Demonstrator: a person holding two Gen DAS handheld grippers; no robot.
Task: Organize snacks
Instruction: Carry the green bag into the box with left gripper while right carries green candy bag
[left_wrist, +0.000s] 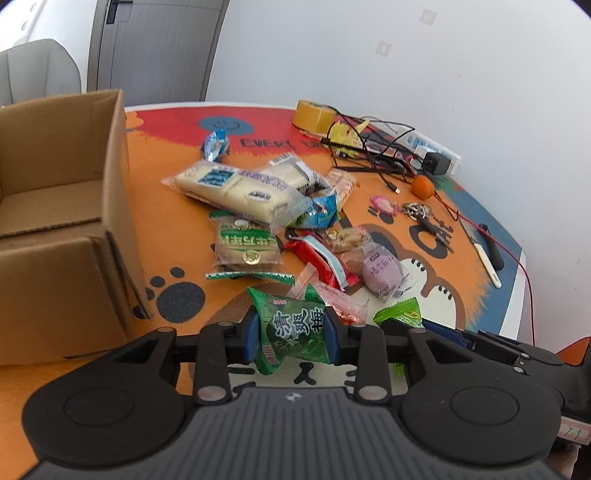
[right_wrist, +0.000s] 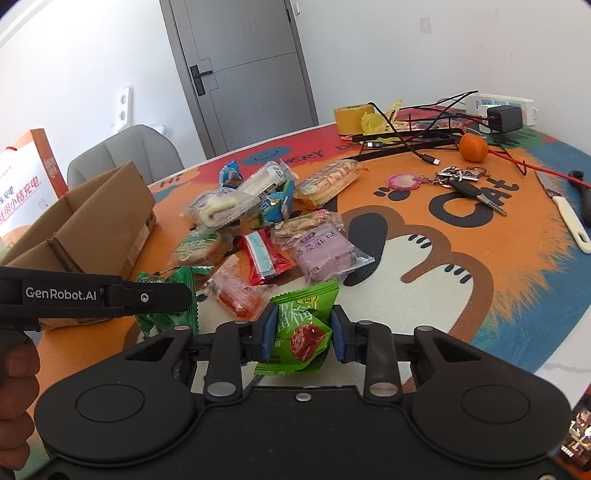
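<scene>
While both grippers sit low over the near edge of the mat (right_wrist: 461, 295), each one has a snack clamped. Left gripper (left_wrist: 292, 334): jaws closed on a dark green pack (left_wrist: 291, 328), blue pads pressing both its sides, pack upright between the fingers. Right gripper (right_wrist: 303, 332): jaws closed on a light green pack (right_wrist: 301, 325), pads on both sides, red fruit picture facing the camera. In the right view the left gripper's body shows at far left, with the dark green pack (right_wrist: 166, 299) partly hidden behind it.

Snack pile sits mid-mat, just past both grippers: red pack (right_wrist: 264, 256), purple pack (right_wrist: 325, 251), clear pack with orange-red filling (right_wrist: 236, 295), green-label biscuit pack (left_wrist: 245, 245), pale cracker packs (left_wrist: 236, 188) overlapping at the far side, small blue pack (left_wrist: 216, 144) apart behind them. Purple pack touches the red one.

Cardboard box (left_wrist: 55, 206) is open, on the table left of the pile, near the left gripper; what shows of its inside holds no snacks.

Far right side of the mat: tape roll (left_wrist: 314, 115), tangled cables (left_wrist: 373, 151), power strip (right_wrist: 498, 105) with charger, orange (right_wrist: 473, 147), keys (right_wrist: 465, 182) with pink tag, knife (right_wrist: 565, 214). Grey door (right_wrist: 240, 66) and chair (right_wrist: 125, 153) behind.
</scene>
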